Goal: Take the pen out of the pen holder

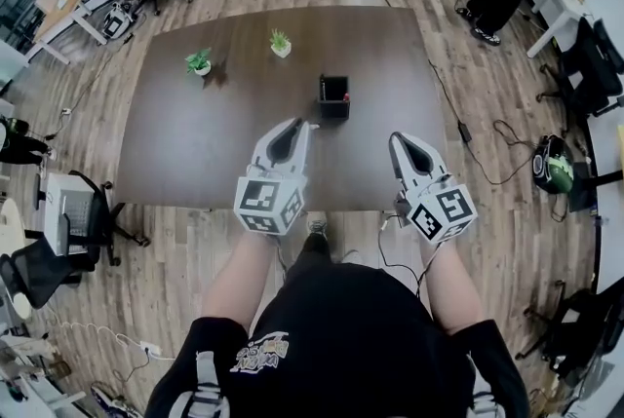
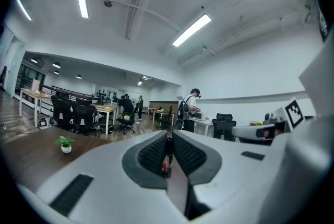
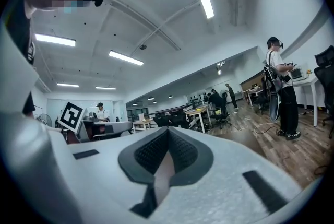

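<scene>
Jaws of the left gripper stand almost together, pinching the pen. The pen is out of the black pen holder, just short of it on the person's side, over the brown bench. Its thin dark shaft, marked with red, has its long axis along the seam between the pads, far end toward the pen holder. The right gripper, right of the pen holder and nearer the person, has its jaws pressed together on nothing.
</scene>
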Demonstrator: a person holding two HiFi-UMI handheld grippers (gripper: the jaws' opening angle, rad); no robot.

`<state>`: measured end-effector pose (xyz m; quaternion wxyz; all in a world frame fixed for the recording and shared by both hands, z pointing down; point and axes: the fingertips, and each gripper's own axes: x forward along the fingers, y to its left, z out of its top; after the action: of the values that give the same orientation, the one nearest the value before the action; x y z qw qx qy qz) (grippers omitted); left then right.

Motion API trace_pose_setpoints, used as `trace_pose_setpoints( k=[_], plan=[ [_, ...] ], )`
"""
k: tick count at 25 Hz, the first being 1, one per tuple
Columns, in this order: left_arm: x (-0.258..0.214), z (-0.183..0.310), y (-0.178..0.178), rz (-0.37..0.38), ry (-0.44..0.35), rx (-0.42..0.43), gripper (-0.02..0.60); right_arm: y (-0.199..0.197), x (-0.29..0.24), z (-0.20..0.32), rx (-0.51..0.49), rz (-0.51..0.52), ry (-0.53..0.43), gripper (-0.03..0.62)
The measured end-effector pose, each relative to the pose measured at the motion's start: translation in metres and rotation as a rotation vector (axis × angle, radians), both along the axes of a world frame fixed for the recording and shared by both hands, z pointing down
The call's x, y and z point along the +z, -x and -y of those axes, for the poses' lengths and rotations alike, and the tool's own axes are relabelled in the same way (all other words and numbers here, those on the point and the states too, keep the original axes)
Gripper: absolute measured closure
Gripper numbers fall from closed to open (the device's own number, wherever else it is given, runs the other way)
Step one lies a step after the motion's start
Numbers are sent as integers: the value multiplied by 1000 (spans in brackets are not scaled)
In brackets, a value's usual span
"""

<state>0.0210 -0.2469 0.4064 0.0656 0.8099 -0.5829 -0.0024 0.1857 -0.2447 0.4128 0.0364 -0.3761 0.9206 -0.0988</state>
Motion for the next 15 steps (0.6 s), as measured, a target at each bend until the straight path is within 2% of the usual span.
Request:
trace_pose_setpoints(
  k=[8,15],
  plan=[
    [16,-66,-3,-5,37,-81,552,-1,19,-45,-76,8,40,589],
    [23,-102,26,-2,57,-138,552,32,29,-64,-138,13,72,588]
  ],
)
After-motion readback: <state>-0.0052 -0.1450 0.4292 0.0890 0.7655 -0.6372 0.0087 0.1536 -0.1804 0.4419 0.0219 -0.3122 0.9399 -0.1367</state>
